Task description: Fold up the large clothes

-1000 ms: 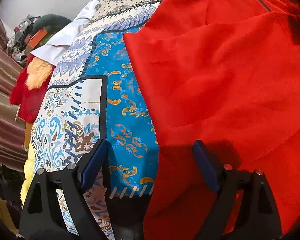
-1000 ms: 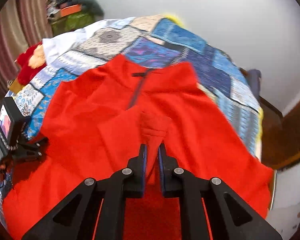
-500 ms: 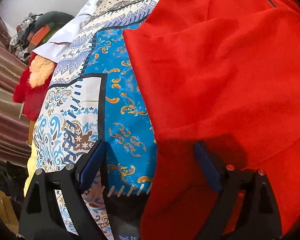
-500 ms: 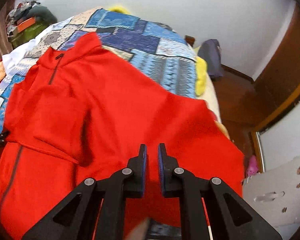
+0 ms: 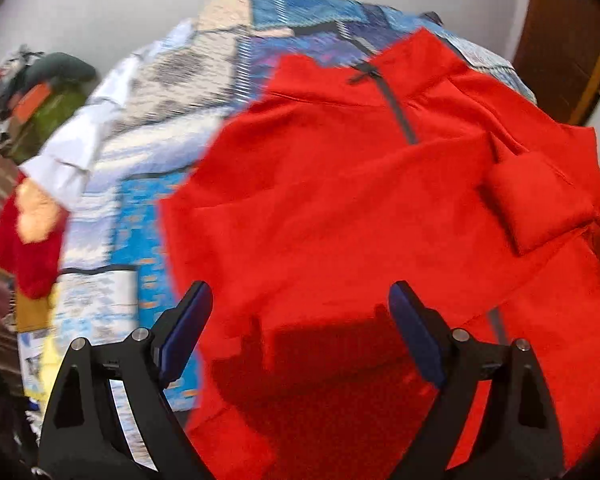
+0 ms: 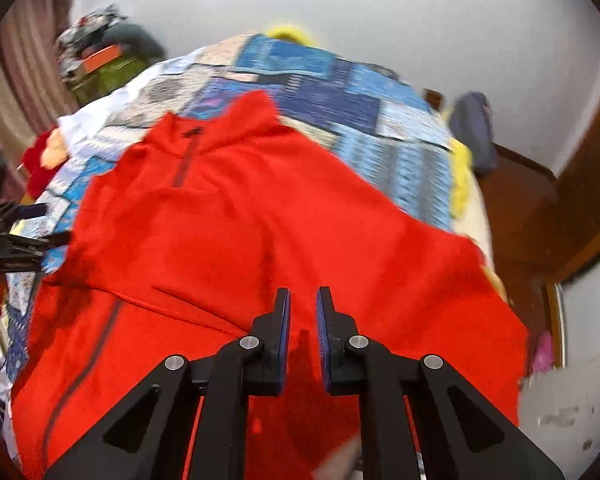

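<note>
A large red zip-neck fleece [image 5: 340, 208] lies spread on the patchwork bedspread [image 5: 236, 64], collar at the far end. One sleeve is folded across the chest, its cuff [image 5: 536, 204] lying at the right. My left gripper [image 5: 300, 312] is open and empty above the fleece's near left part. In the right wrist view the fleece [image 6: 260, 240] fills the middle. My right gripper [image 6: 303, 300] hovers over its lower middle, jaws nearly together with a narrow gap and nothing between them.
A white cloth [image 5: 84, 148] and a red and orange plush item [image 5: 28, 232] lie at the bed's left edge. A pile of bags [image 6: 104, 56] stands at the back left. A wooden door [image 6: 588, 184] and bare floor are on the right.
The left gripper has lifted and swung right, so the whole fleece front now shows. The right gripper let go of the sleeve a second ago, swung right, then back toward the middle.
</note>
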Demonstrator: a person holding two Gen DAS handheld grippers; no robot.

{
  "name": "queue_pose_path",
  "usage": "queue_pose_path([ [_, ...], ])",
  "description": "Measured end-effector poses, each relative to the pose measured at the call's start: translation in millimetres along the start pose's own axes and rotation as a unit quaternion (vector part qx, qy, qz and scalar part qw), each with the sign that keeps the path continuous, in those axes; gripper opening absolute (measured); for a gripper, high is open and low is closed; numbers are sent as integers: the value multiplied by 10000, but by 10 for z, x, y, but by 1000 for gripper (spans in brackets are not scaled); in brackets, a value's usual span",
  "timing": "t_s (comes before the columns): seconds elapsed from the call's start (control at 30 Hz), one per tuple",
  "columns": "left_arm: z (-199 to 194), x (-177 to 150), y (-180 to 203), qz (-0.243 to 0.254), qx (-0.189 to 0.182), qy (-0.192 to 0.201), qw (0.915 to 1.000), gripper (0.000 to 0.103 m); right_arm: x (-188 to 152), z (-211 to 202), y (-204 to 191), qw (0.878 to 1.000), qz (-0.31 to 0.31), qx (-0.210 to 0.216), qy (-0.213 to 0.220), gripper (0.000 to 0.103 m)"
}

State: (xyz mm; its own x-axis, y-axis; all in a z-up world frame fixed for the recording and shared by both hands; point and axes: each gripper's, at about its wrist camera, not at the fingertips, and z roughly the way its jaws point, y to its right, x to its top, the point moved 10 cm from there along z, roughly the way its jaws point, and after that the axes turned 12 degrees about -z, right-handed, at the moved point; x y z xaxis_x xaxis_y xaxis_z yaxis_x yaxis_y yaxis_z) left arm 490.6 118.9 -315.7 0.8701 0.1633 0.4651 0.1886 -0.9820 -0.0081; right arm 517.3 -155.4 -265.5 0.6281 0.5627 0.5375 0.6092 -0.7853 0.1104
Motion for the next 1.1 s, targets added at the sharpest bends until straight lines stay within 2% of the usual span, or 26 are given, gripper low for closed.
queue_pose_path([
  [0.17, 561, -235, 172, 101, 121, -544, 9984, 91, 215, 427, -507, 9977, -618, 122, -264, 9],
  [0.23, 578, -245, 139, 28, 74, -363, 9993, 94, 181, 669, -654, 9951, -823, 148, -533, 9],
  [0.27, 580, -250, 119, 26, 44, -357, 9993, 95, 119, 837, -691, 9921, -976, -4, -783, 9],
  [0.3, 588, -258, 110, -10, -6, -372, 9993, 95, 81, 915, -687, 9900, -1111, -162, -855, 9],
  [0.37, 629, -288, 69, -203, -101, -452, 9987, 99, 105, 940, -631, 9855, -1388, -681, -700, 9],
  [0.4, 641, -289, 49, -310, -165, -485, 9982, 100, 102, 947, -520, 9774, -1530, -1236, -774, 9],
  [0.43, 667, -304, 17, -454, -280, -531, 9972, 101, 90, 955, -464, 9741, -1555, -1426, -816, 9],
  [0.47, 682, -320, 7, -568, -372, -562, 9961, 102, 62, 980, -397, 9714, -1562, -1544, -906, 9],
  [0.6, 741, -354, -35, -891, -615, -644, 9920, 103, -85, 1020, -150, 9728, -1342, -1496, -1149, 12],
  [0.67, 737, -354, -39, -865, -574, -609, 9927, 103, -92, 1006, -97, 9777, -1189, -1368, -1064, 21],
  [0.7, 726, -350, -38, -793, -489, -564, 9941, 103, -99, 980, -8, 9767, -1113, -1497, -1063, 41],
  [0.73, 711, -348, -33, -705, -393, -511, 9954, 103, -90, 952, 85, 9743, -1077, -1695, -1025, 71],
  [0.77, 697, -337, -36, -598, -277, -447, 9968, 103, -105, 940, 179, 9729, -1035, -1804, -1012, 84],
  [0.8, 675, -329, -39, -447, -99, -352, 9983, 103, -137, 936, 246, 9767, -899, -1661, -1019, 93],
  [0.83, 658, -329, -42, -376, 1, -305, 9988, 103, -170, 924, 287, 9807, -735, -1478, -1048, 93],
  [0.9, 640, -348, -79, -309, 155, -264, 9991, 103, -232, 846, 349, 9907, -76, -794, -1101, 92],
  [0.97, 618, -389, -156, -296, 279, -252, 9989, 103, -176, 690, 324, 9951, 230, -415, -870, 92],
  [1.1, 592, -527, -329, -213, 514, -256, 9981, 103, 59, 424, 8, 9993, 127, 40, -343, 92],
])
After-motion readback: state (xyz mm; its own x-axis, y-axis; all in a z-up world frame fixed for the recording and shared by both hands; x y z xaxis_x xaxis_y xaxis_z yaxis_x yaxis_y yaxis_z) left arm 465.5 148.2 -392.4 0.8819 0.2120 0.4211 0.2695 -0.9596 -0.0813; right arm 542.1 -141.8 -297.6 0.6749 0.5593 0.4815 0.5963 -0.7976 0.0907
